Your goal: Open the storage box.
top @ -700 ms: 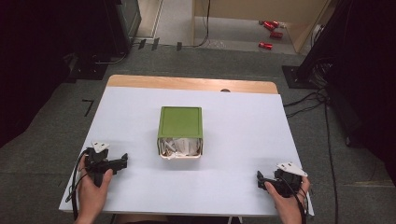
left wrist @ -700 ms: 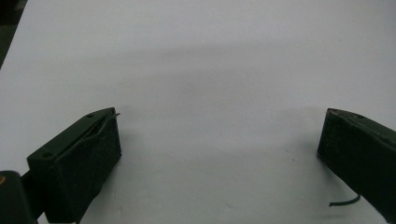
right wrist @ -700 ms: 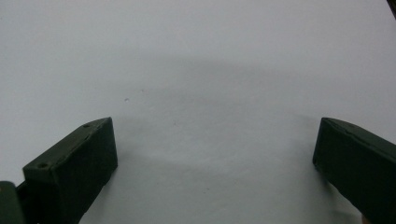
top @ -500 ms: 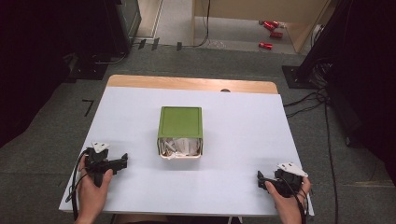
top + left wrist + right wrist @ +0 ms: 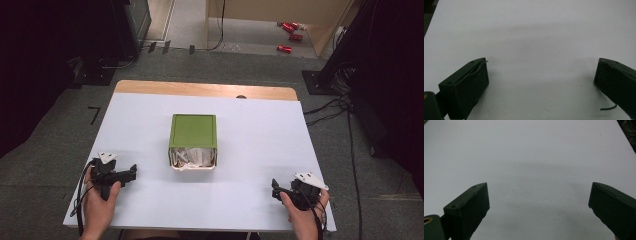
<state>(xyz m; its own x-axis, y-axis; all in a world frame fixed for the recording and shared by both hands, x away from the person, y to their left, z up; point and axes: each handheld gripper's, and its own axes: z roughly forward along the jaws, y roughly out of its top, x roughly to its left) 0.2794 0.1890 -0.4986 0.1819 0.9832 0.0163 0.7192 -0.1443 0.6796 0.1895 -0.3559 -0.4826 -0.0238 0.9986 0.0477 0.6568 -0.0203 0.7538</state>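
Note:
A green box (image 5: 193,131) lies on its side at the middle of the white table (image 5: 250,130), its open end facing the near edge and showing crumpled white paper (image 5: 192,157) inside. My left gripper (image 5: 131,173) rests in a hand near the front left, pointing right toward the box, well short of it. In the left gripper view the left gripper (image 5: 541,75) stands open over bare white surface. My right gripper (image 5: 274,189) sits in a hand at the front right, pointing left. Its own view shows the right gripper (image 5: 539,197) open with nothing between the jaws.
A strip of bare wood (image 5: 200,89) runs along the table's far edge. Grey floor surrounds the table, with cables (image 5: 330,107) at the right and red cans (image 5: 287,37) far behind. Dark equipment stands at both back corners.

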